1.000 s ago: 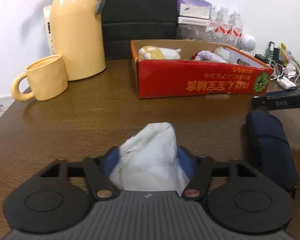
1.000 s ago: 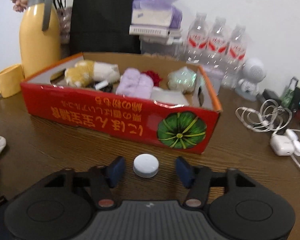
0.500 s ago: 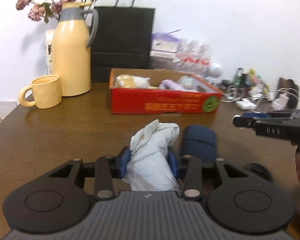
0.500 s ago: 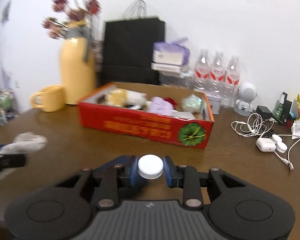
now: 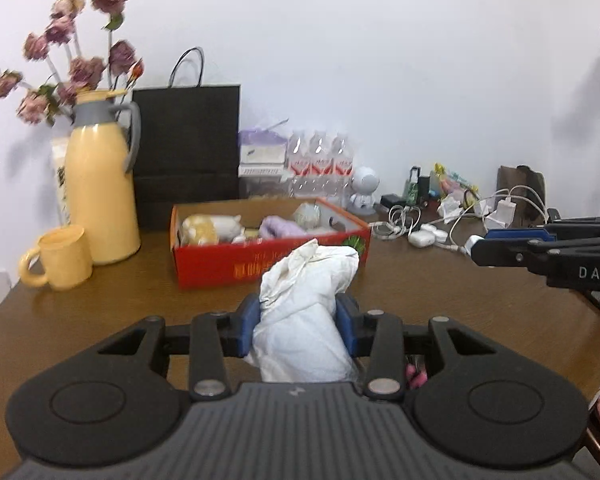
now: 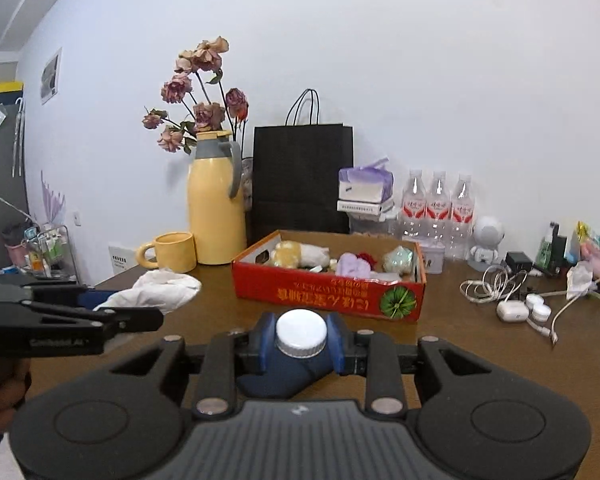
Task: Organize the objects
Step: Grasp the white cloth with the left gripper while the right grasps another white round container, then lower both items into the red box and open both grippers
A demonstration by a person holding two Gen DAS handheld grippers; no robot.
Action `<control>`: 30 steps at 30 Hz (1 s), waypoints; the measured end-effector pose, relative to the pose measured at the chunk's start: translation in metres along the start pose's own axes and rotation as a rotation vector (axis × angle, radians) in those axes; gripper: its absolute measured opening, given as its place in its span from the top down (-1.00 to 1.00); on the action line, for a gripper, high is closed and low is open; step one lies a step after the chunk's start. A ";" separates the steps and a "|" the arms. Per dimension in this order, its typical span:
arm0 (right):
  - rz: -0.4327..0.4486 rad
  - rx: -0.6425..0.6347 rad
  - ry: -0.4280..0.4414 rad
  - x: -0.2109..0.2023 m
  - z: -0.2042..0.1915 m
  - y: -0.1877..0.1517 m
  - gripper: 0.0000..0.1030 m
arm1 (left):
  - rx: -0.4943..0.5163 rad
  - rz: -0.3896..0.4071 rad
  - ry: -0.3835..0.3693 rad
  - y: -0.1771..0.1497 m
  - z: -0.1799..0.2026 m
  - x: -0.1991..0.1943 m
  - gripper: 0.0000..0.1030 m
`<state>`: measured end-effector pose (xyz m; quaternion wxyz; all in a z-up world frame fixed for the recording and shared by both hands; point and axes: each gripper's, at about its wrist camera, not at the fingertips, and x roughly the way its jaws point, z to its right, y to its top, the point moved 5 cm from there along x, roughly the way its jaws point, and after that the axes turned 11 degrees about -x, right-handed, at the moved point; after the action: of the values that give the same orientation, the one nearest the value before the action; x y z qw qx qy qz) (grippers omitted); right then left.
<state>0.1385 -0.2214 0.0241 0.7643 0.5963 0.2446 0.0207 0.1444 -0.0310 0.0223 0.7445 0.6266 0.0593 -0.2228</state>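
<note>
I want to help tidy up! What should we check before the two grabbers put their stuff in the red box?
1. Left gripper shut on the white cloth: ok.
2. Right gripper shut on the dark blue bottle below its white cap: ok.
3. Red cardboard box open on top: ok.
4. Free room inside among the plush toys: cannot tell.
5. Table between grippers and box free of obstacles: ok.
6. Cloth hanging loose enough to snag: cannot tell.

It looked like a lived-in home room: a wooden worktop (image 6: 460, 344) carried a thermos (image 6: 216, 216), mug (image 6: 172, 251), dried flowers (image 6: 198, 92), water bottles (image 6: 438, 208) and charger cables (image 6: 496, 284).
</note>
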 end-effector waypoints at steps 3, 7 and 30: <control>0.012 -0.032 -0.011 0.009 0.014 0.020 0.48 | 0.037 0.004 -0.045 0.040 -0.010 0.020 0.21; 0.049 -0.082 0.010 0.043 0.048 0.076 0.48 | 0.212 -0.008 -0.027 0.104 -0.020 0.076 0.16; -0.540 0.118 -0.116 0.429 0.185 0.046 -0.12 | 0.269 -0.398 -0.102 0.094 -0.108 0.353 -0.51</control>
<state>0.6018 -0.2362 -0.0527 0.7187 0.5534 0.3512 -0.2323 0.5190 -0.0071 -0.0449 0.5978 0.6839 0.1139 -0.4024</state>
